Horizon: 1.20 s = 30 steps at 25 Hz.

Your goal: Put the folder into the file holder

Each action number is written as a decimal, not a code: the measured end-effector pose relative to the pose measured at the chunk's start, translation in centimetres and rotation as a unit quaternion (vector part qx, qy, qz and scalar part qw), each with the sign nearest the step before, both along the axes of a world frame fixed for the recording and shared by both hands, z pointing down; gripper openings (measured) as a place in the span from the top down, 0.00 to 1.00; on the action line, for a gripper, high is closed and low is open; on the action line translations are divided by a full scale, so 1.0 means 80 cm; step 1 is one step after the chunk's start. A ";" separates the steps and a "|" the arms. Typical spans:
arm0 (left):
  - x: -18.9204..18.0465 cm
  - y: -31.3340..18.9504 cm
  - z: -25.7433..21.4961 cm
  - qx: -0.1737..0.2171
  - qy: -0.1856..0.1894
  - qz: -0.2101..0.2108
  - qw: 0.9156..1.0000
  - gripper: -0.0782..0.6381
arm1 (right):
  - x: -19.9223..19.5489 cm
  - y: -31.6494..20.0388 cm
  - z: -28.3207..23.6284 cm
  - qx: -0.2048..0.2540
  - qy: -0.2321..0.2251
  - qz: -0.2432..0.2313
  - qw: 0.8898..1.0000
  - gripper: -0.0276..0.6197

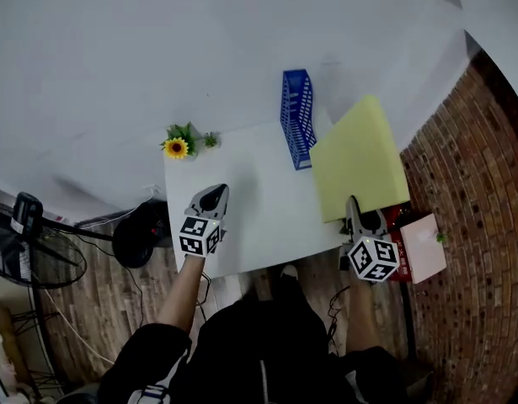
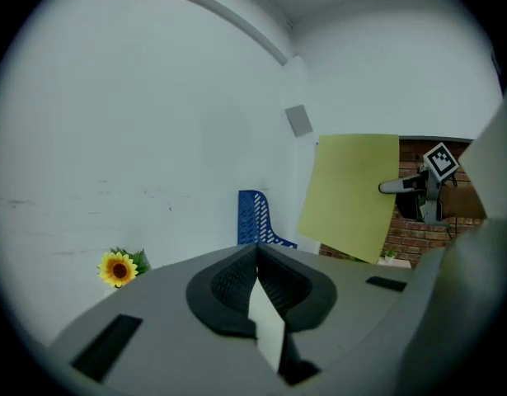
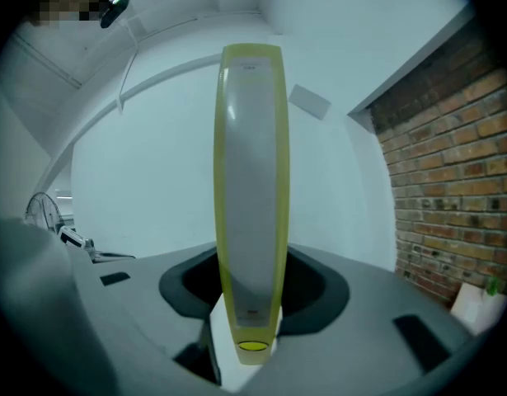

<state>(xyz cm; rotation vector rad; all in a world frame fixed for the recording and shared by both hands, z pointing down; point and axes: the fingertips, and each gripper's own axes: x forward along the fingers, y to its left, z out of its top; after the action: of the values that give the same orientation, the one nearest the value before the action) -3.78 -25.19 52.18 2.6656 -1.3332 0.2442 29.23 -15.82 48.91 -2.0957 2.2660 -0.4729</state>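
Head view: at the near edge of the white table (image 1: 259,213), the person's dark-sleeved arms reach forward, one gripper in each hand. The left gripper (image 1: 215,190) lies over the table's near left part, well clear of the task's things. The left gripper view shows its dark jaws drawn together at the tips with nothing between them. The right gripper (image 1: 353,202) sits at the table's near right corner, its jaws clamped narrowly on the lower edge of the yellow folder (image 1: 360,158). In the right gripper view the folder rises edge-on from between the two pads, a tall slim strip. The left gripper view shows the same folder lifted clear of the tabletop and tilted, its flat face turned toward that camera. From above, the folder spreads over the table's right edge and right corner area. Beyond it, the blue file holder (image 1: 298,116) stands upright at the far edge toward the right corner, just beside the folder but apart from it and not containing it. A sunflower (image 1: 176,147) marks the far left corner. Off the table, a pink box (image 1: 423,247) lies by the brick wall (image 1: 473,183) on the right, and a fan (image 1: 27,255) stands on the left.
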 end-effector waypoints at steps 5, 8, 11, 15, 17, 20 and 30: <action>0.012 -0.028 -0.001 -0.001 0.002 -0.043 0.999 0.86 | 0.017 -0.062 -0.007 0.001 0.008 -0.040 0.999 0.68; 0.020 -0.036 0.002 -0.004 0.006 -0.060 0.998 0.86 | 0.026 -0.086 -0.005 -0.002 0.010 -0.059 0.998 0.68; 0.026 -0.043 0.007 -0.008 0.006 -0.067 0.998 0.86 | 0.029 -0.107 -0.005 -0.003 0.012 -0.069 0.998 0.68; 0.027 -0.057 0.013 -0.013 0.007 -0.071 0.997 0.86 | 0.024 -0.130 -0.006 -0.002 0.015 -0.076 0.997 0.68; 0.026 -0.066 0.013 -0.013 0.008 -0.070 0.997 0.86 | 0.020 -0.141 -0.008 -0.001 0.018 -0.076 0.997 0.68; 0.023 -0.082 0.014 -0.012 0.009 -0.066 0.998 0.86 | 0.012 -0.156 -0.011 0.000 0.022 -0.074 0.997 0.68; -0.005 -0.125 0.016 -0.014 0.016 -0.069 0.997 0.86 | -0.016 -0.219 -0.018 0.009 0.051 -0.066 0.996 0.68</action>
<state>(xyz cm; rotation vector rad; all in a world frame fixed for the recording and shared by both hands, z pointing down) -4.20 -35.16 53.47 2.5306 -1.4846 0.2015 27.98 -33.32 47.45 -2.0153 2.4663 -0.3566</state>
